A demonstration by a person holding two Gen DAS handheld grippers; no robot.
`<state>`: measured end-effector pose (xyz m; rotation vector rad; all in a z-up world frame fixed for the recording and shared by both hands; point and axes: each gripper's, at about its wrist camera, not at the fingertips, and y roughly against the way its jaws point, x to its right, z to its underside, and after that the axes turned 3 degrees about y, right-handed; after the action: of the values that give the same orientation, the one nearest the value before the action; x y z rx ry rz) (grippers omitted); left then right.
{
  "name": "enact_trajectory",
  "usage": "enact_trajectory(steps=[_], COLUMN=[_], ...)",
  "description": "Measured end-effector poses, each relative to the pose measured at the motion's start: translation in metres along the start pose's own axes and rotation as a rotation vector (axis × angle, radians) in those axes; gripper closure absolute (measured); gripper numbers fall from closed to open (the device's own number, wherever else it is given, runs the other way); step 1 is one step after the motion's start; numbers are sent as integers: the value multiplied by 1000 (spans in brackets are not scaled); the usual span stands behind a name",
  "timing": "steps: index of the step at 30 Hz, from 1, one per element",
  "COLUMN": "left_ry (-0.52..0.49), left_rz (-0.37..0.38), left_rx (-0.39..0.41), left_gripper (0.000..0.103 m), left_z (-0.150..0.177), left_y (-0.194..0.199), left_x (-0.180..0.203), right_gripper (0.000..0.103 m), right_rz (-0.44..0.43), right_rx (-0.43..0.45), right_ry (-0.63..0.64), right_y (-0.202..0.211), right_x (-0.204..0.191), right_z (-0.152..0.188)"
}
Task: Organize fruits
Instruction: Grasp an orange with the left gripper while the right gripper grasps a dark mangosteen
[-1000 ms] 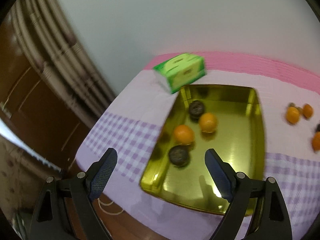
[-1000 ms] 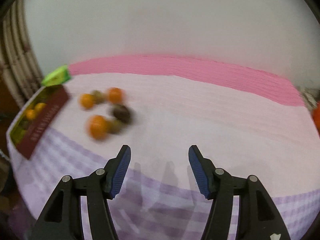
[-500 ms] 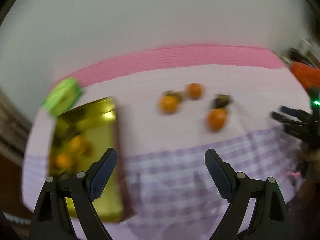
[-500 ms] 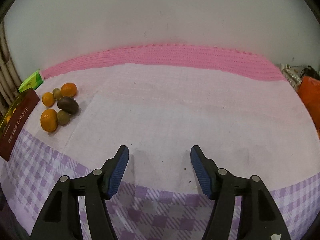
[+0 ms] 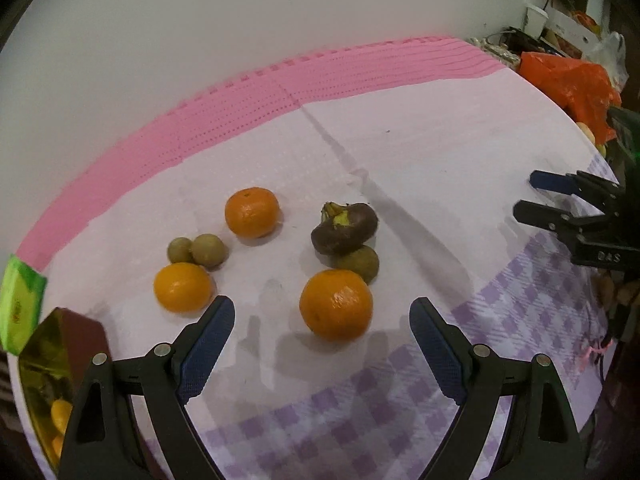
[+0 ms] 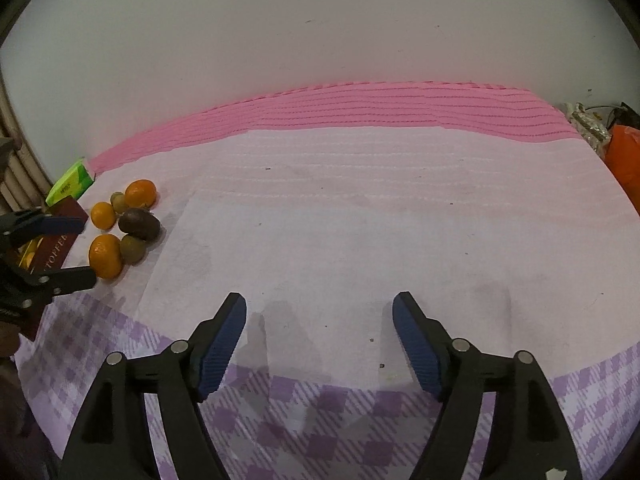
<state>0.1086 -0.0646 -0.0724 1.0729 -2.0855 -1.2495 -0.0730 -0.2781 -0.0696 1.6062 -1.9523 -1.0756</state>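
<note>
Left gripper (image 5: pixel 322 312) spread wide, empty, just short of the nearest orange (image 5: pixel 336 305) near the table's left edge. Right gripper (image 6: pixel 319 312) also wide, empty, mid-table. Risk: your pad nudges the orange, it rolls into the kiwi (image 5: pixel 360 263) touching behind. Tin (image 5: pixel 52 368) at left edge.

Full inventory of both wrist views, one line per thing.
oranges: 3 loose, orange, on the cloth ahead of the left claw
small fruits: 3, olive-brown, among the oranges
dark fruit: 1, purple-brown, resting on one small fruit
gold tin: 1, maroon outside, left table edge, oranges inside
green box: 1, behind the tin
tablecloth: 1, pink, white, purple check
orange bag: 1, far right
left claw: open, empty
right claw: open, empty
</note>
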Motion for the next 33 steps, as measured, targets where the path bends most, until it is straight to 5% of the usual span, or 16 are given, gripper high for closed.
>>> enact_trajectory(steps=[2, 4, 14, 16, 19, 25, 33], left_ry=[18, 35, 231, 297, 381, 451, 467], left_rz=[43, 84, 67, 50, 22, -19, -24], left_rx=[-8, -17, 0, 19, 36, 42, 53], left_gripper=[20, 61, 63, 63, 63, 63, 63], left_z=[-2, -1, 40, 52, 68, 96, 111], left_y=[-7, -13, 21, 43, 70, 99, 114], left_x=[-5, -7, -22, -29, -37, -42, -51], right_gripper=[26, 23, 22, 30, 47, 50, 49], right_rz=[-6, -12, -11, -7, -118, -328, -316], right_rx=[-2, -3, -3, 7, 19, -3, -128], right_ry=[4, 6, 7, 23, 36, 128, 195], right_y=[0, 0, 0, 2, 6, 4, -52], right_x=[0, 0, 0, -3, -22, -83, -138], right_z=[0, -1, -1, -1, -7, -50, -82])
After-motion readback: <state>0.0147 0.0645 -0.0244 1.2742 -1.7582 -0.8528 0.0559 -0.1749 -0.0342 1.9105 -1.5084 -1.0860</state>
